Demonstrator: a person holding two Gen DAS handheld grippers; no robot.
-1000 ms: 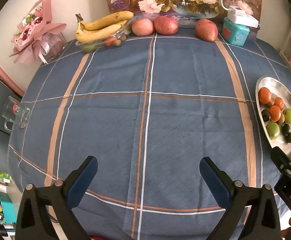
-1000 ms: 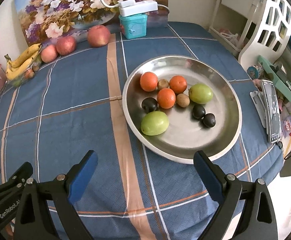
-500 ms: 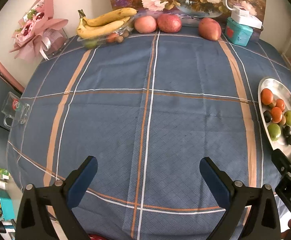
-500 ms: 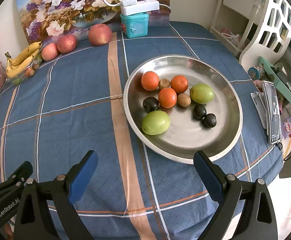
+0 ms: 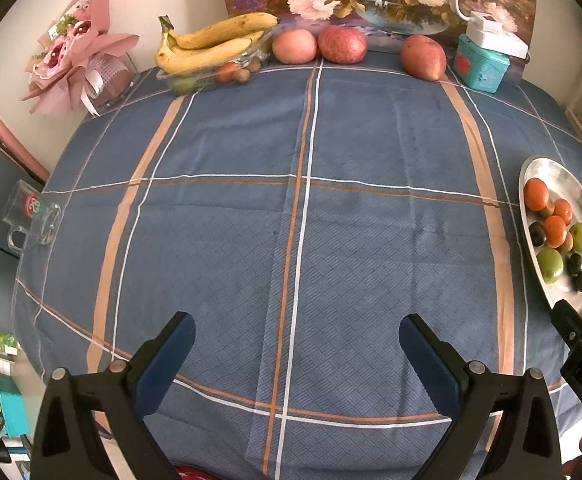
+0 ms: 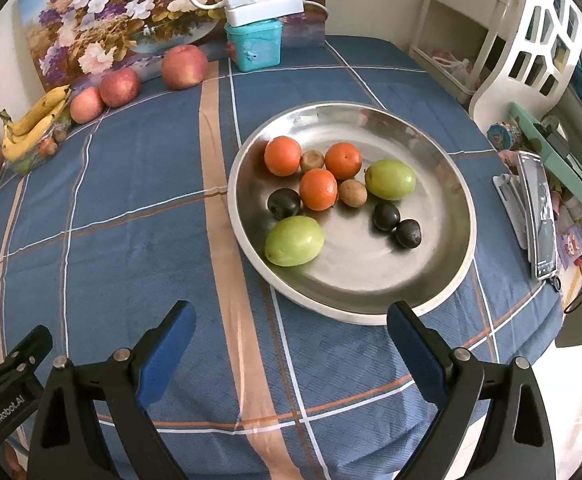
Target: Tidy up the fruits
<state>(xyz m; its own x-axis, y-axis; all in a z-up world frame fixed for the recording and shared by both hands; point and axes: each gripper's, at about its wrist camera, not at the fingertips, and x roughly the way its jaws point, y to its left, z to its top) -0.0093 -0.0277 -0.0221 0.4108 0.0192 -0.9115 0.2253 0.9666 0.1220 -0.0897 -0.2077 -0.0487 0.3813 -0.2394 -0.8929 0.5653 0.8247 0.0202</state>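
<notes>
Both the left gripper (image 5: 294, 344) and right gripper (image 6: 289, 330) hang wide and empty over the blue tablecloth (image 5: 291, 208), the metal plate (image 6: 443, 280) of fruit right by the right one.

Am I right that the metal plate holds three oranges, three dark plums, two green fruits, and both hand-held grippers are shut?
Not quite: both are open. The right wrist view shows the right hand-held gripper with jaws spread wide before the metal plate; the left hand-held gripper is equally open. The fruit count is right.

Metal plate (image 6: 457, 280): 3 oranges (image 6: 282, 156), 2 green fruits (image 6: 294, 241), 3 dark plums (image 6: 283, 202), 2 brown fruits (image 6: 353, 193). Table: 3 apples (image 6: 184, 66), 1 banana bunch (image 6: 31, 126).
</notes>
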